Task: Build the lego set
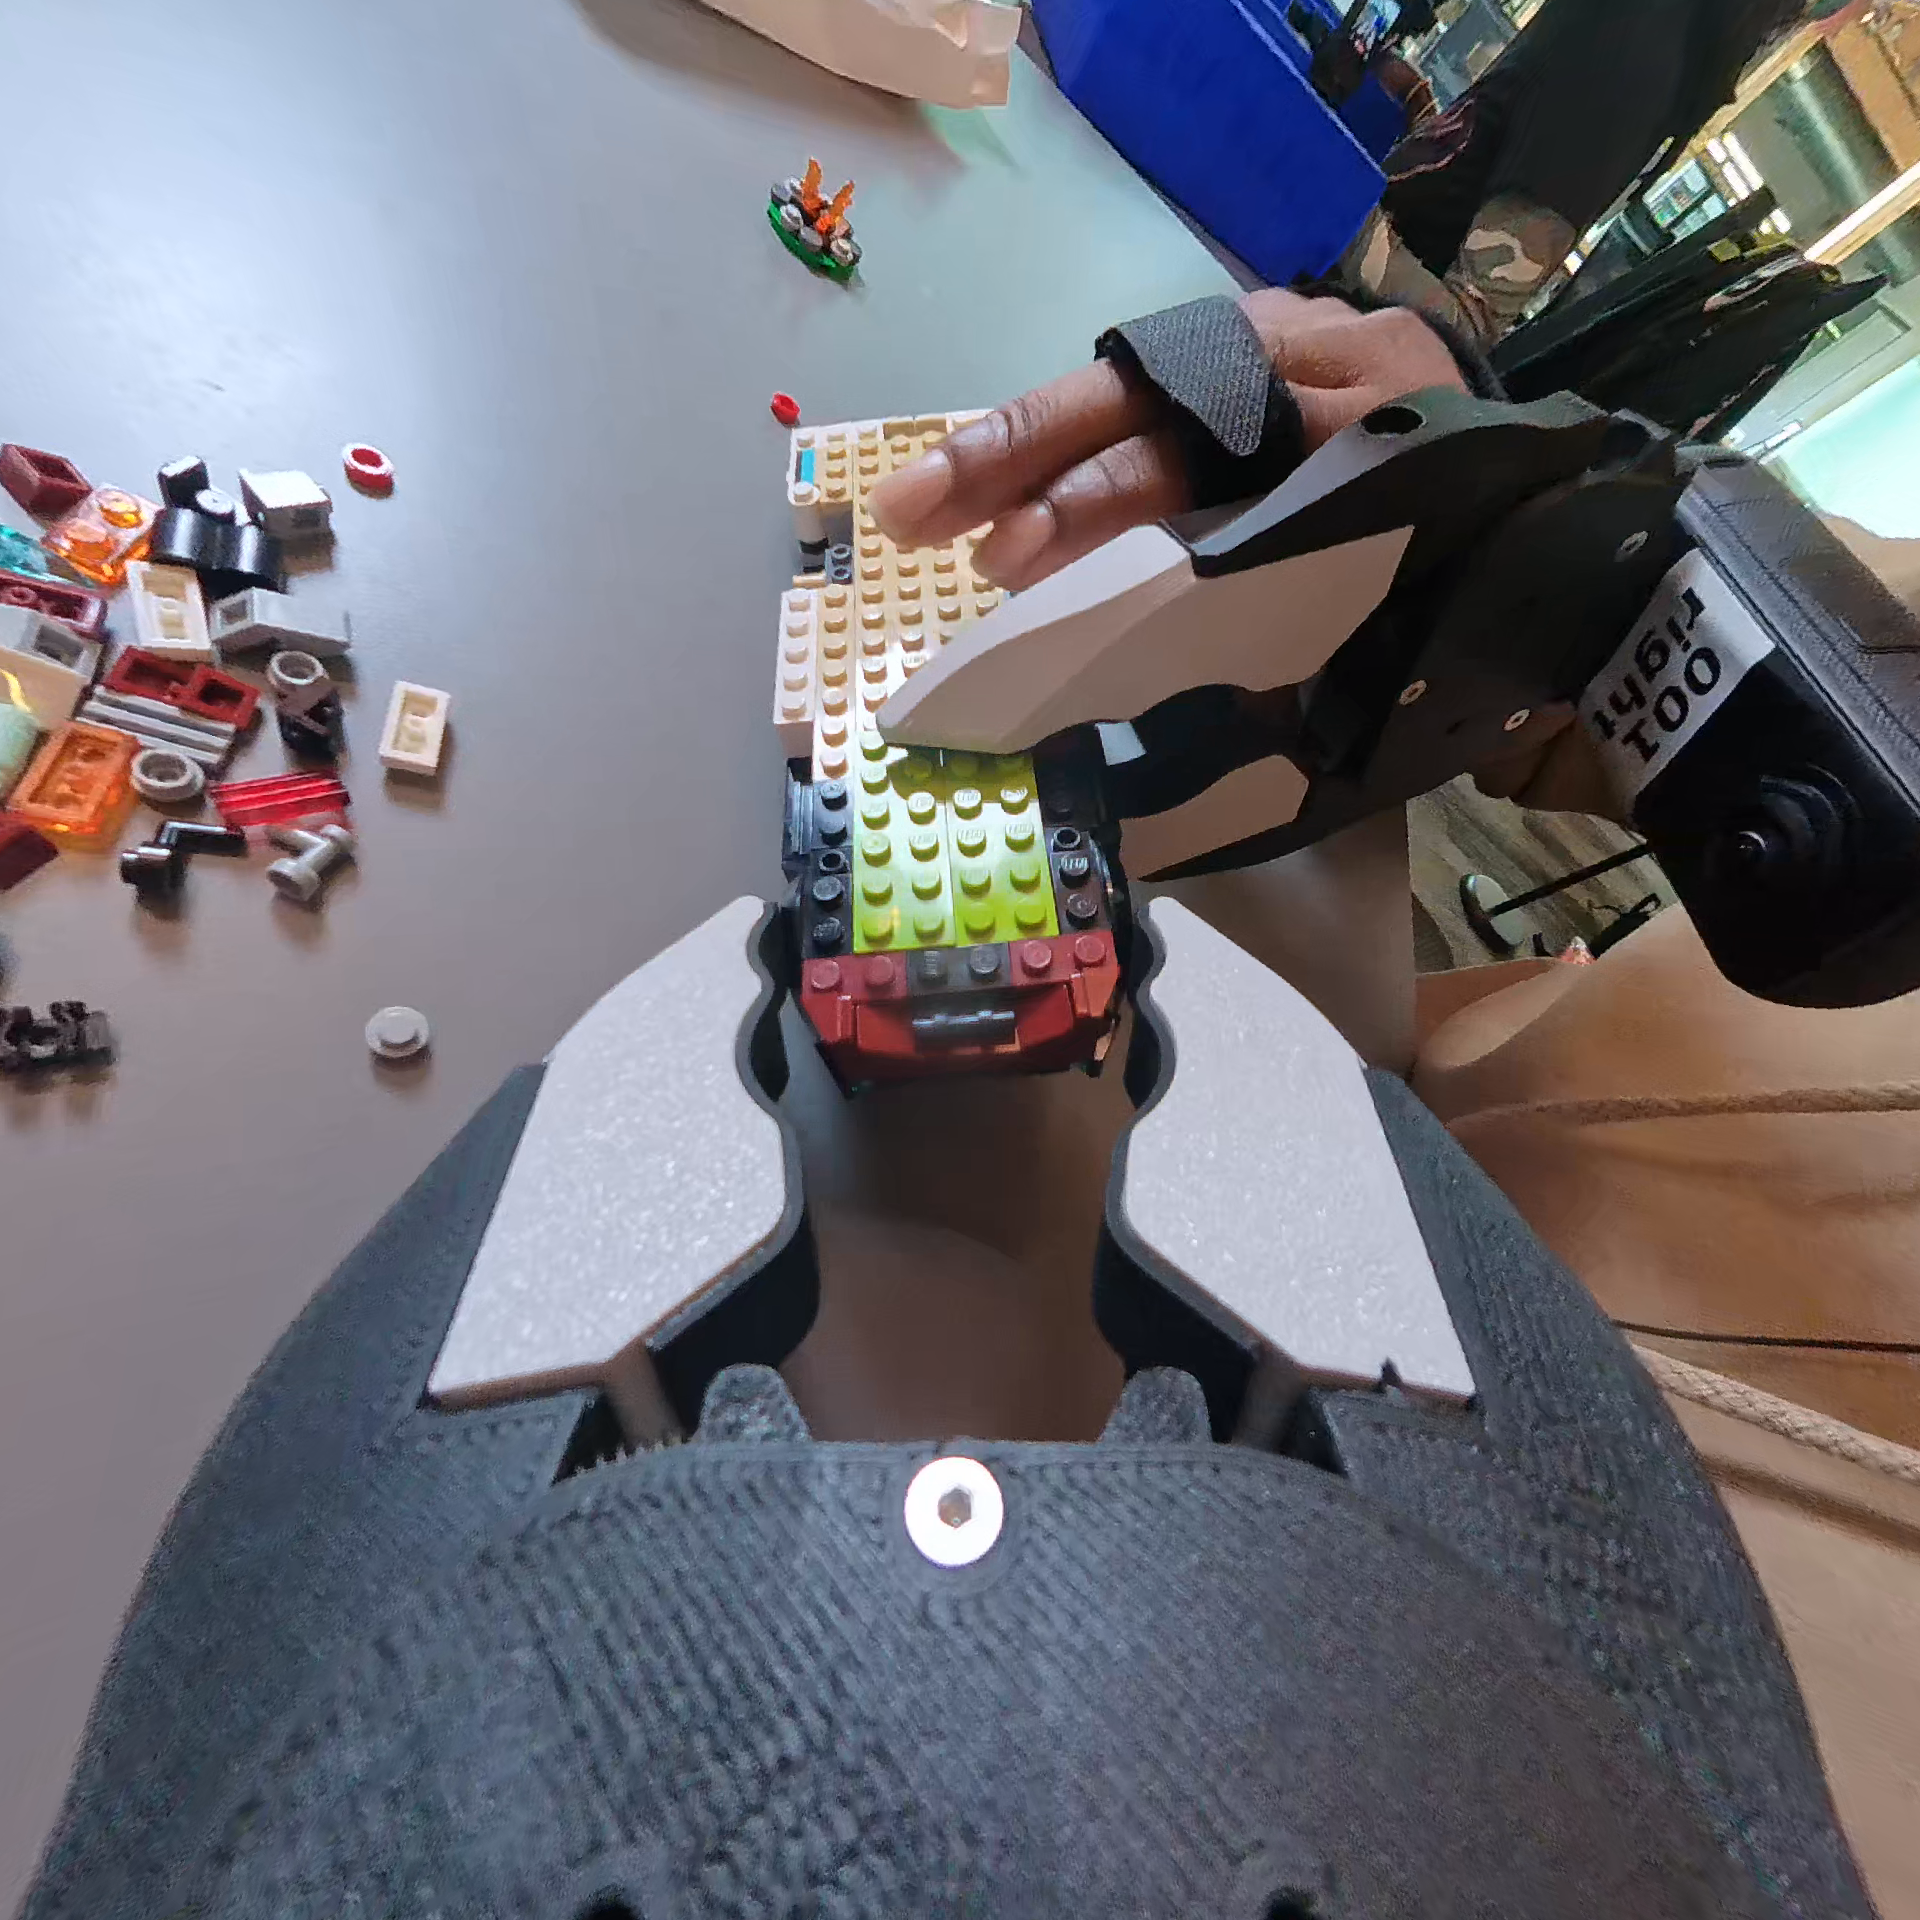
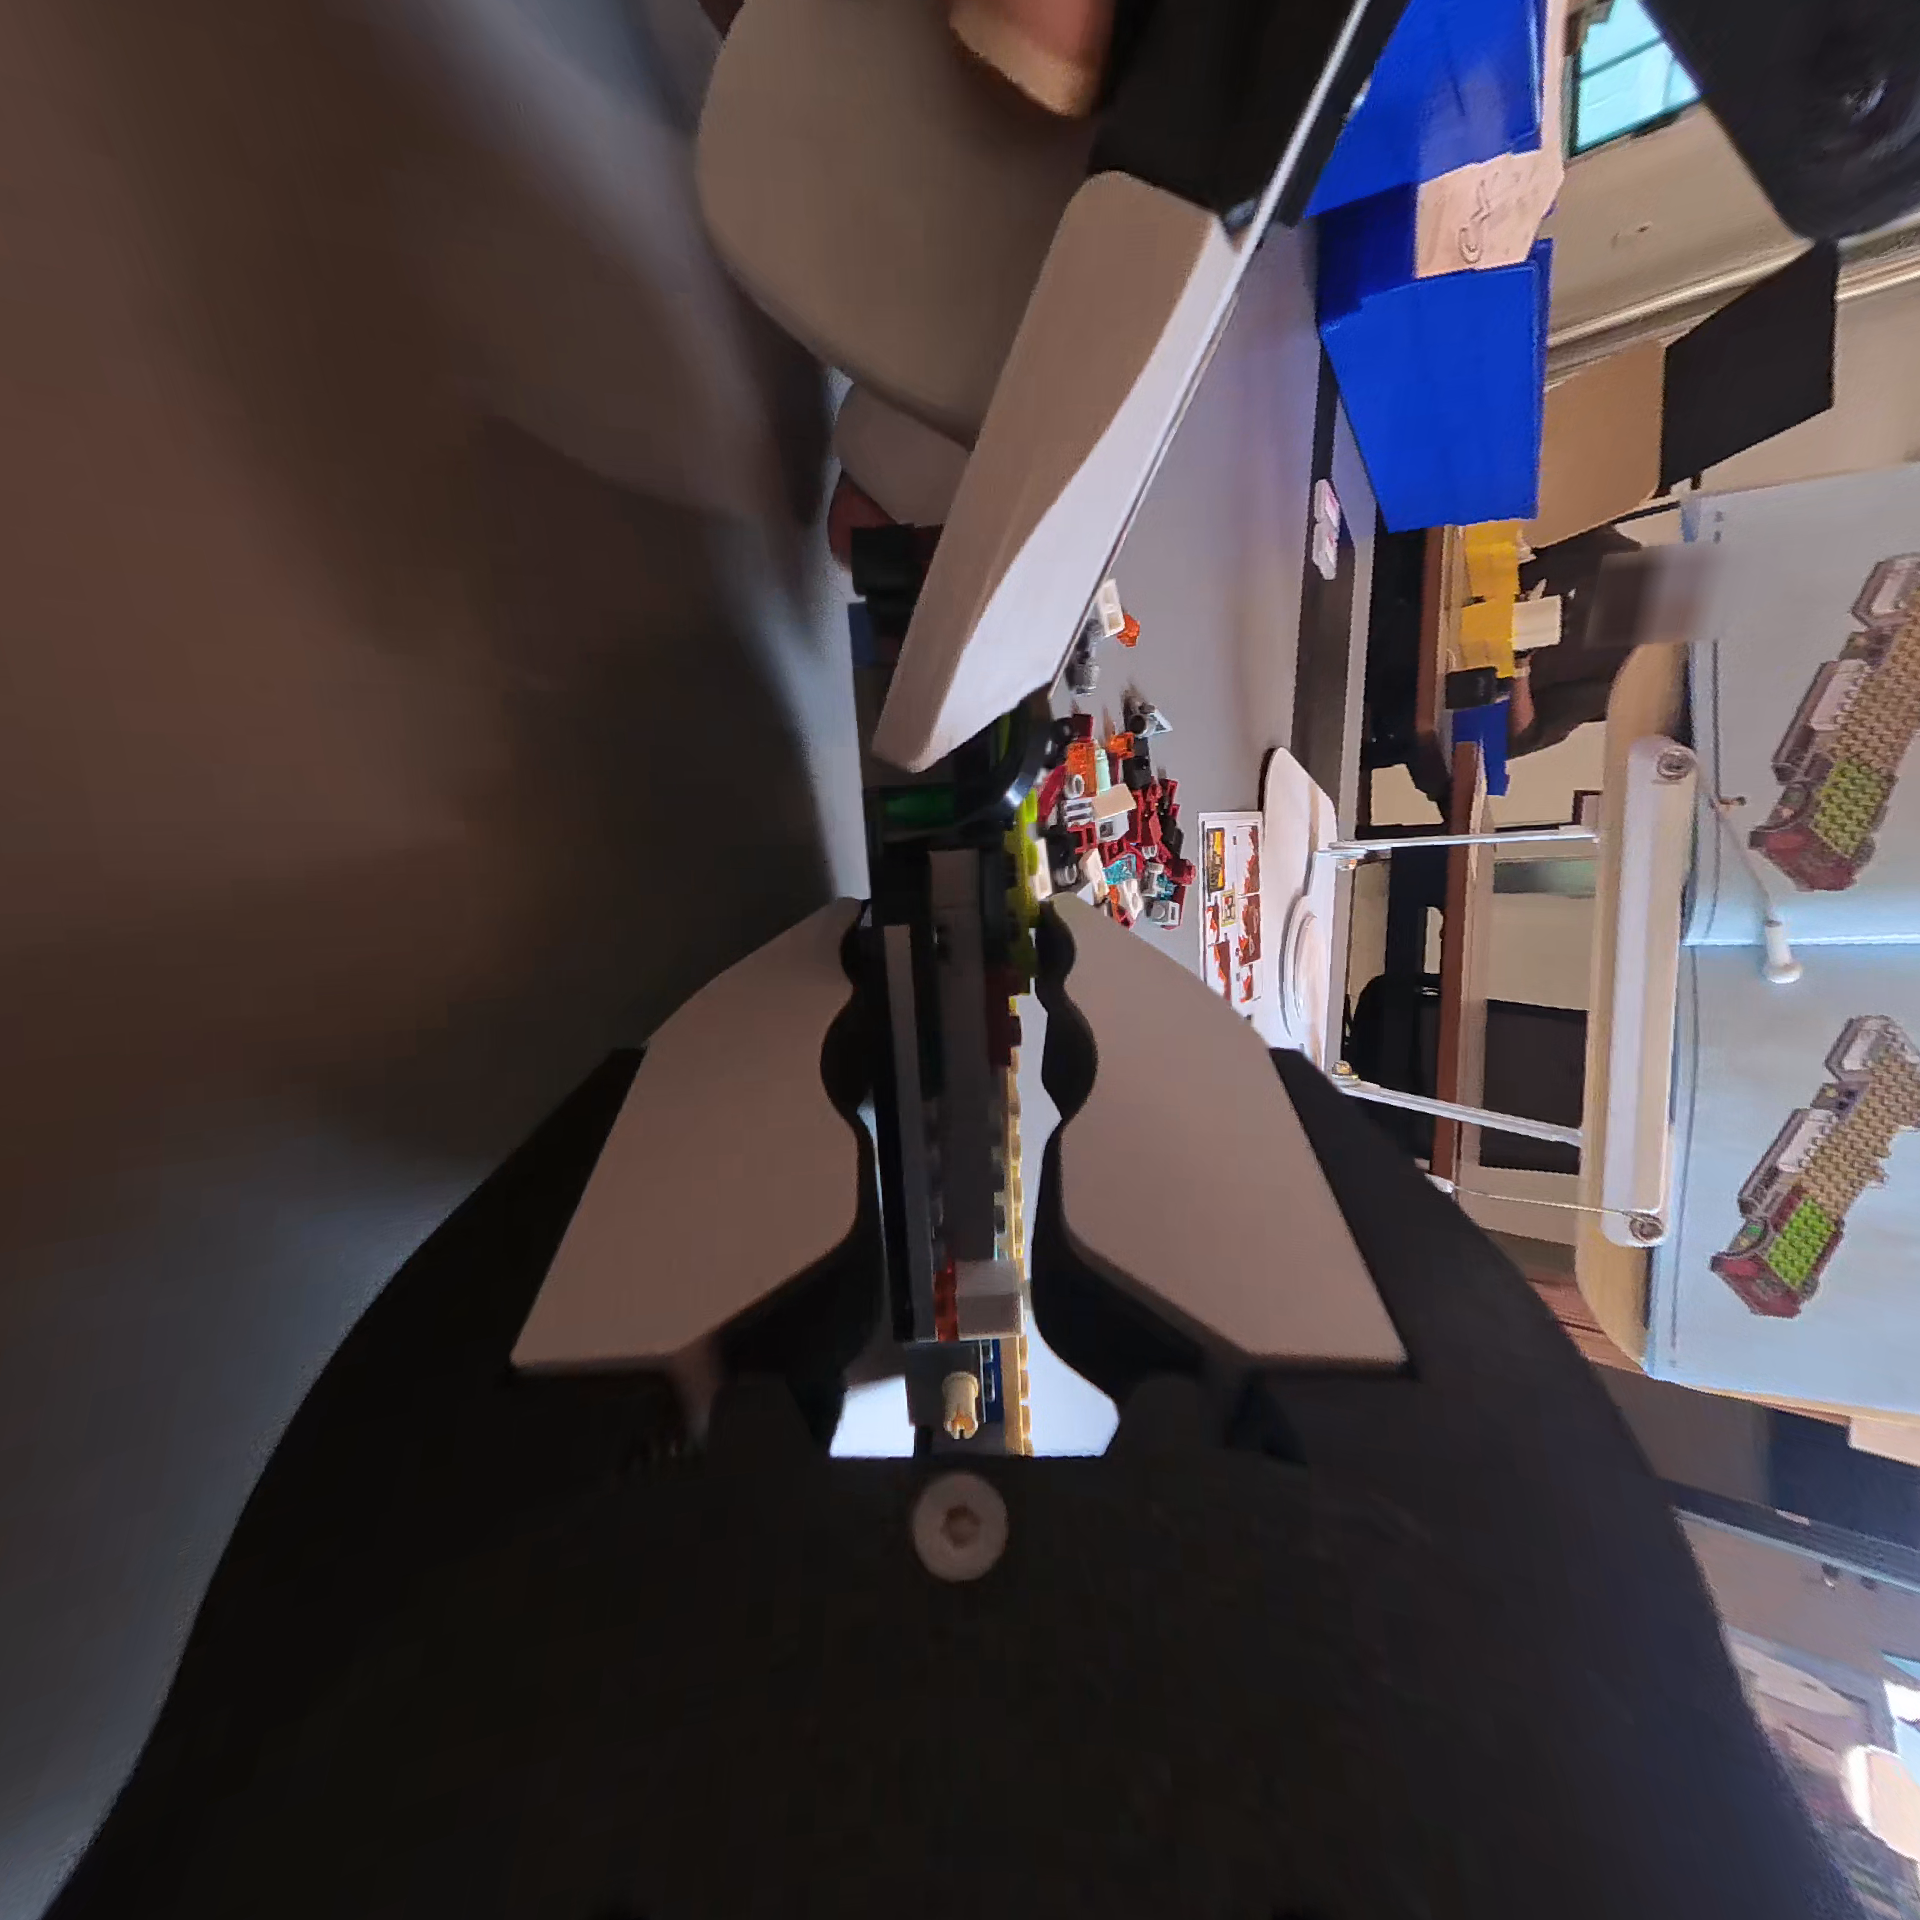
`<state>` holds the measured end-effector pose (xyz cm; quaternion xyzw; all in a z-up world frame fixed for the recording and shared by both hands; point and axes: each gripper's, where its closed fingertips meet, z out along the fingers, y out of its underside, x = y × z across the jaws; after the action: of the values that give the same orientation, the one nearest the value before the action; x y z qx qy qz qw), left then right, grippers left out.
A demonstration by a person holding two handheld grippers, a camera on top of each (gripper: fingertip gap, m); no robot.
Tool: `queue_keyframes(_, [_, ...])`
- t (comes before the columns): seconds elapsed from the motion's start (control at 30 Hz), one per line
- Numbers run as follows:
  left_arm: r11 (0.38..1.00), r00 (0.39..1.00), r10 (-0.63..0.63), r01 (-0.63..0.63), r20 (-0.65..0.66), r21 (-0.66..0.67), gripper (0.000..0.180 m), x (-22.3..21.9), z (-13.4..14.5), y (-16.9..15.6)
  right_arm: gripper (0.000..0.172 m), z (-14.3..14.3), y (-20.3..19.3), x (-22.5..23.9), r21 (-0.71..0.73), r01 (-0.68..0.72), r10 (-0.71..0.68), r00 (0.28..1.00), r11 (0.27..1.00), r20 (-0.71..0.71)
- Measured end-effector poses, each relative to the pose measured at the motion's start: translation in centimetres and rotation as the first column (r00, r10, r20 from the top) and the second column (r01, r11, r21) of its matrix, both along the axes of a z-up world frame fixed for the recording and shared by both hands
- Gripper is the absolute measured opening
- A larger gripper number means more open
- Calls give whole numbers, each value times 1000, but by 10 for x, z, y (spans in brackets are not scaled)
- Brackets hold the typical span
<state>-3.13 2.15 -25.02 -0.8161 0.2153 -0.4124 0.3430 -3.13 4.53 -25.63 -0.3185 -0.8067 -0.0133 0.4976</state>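
Observation:
A brick-built model [image 1: 956,862] with a dark red front, a lime green top, black sides and a long tan plate behind it is held over the dark table [image 1: 520,312]. My left gripper [image 1: 956,935] is shut on its red front end, one pad on each side. My right gripper [image 1: 1039,790] comes in from the right and clamps the model from above and below. In the right wrist view the model [image 2: 951,1091] stands edge-on between the pads of my right gripper [image 2: 954,920], which press on both faces. A finger of the left gripper [image 2: 1039,499] shows beyond it.
A pile of loose bricks [image 1: 166,665] lies at the left, with a grey round stud [image 1: 397,1032] nearer. A small green-based build with orange flames [image 1: 816,218] stands farther off. A blue bin [image 1: 1216,125] is at the back. A person's hand [image 1: 1039,488] holds the right gripper. A booklet [image 2: 1231,914] lies on the table. Left and right tips are no more than a few centimetres apart. My left gripper's tips are some 6 cm from the grey round stud [image 1: 397,1032].

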Motion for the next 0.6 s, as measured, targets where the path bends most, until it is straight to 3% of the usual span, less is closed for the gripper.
queue_keyframes(0.07, [999, 1000, -23, 23, 5, 39, 67, 0, 5, -2, 28, 5, 0, -1, -47, 3, -5, 999, 999, -33])
queue_keyframes(0.13, [985, 998, -57, 63, -42, 162, 80, 2, 12, -4, 28, 9, 3, 1, -76, 12, -16, 998, 997, -55])
queue_keyframes(0.27, [874, 950, -3, 154, -311, 460, 85, 1, 17, -2, 28, 16, 1, 2, -144, -16, 1, 995, 989, -104])
queue_keyframes(0.37, [784, 893, 59, 235, -446, 574, 70, 2, 13, -1, 28, 19, -6, 1, -182, -43, 21, 992, 982, -122])
queue_keyframes(0.5, [635, 806, 172, 349, -567, 689, 36, 0, 15, 2, 28, 21, -14, 0, -206, -67, 39, 990, 976, -134])
queue_keyframes(0.6, [547, 744, 239, 428, -625, 719, 30, -1, 17, 1, 28, 23, -18, 0, -228, -78, 46, 989, 971, -142])
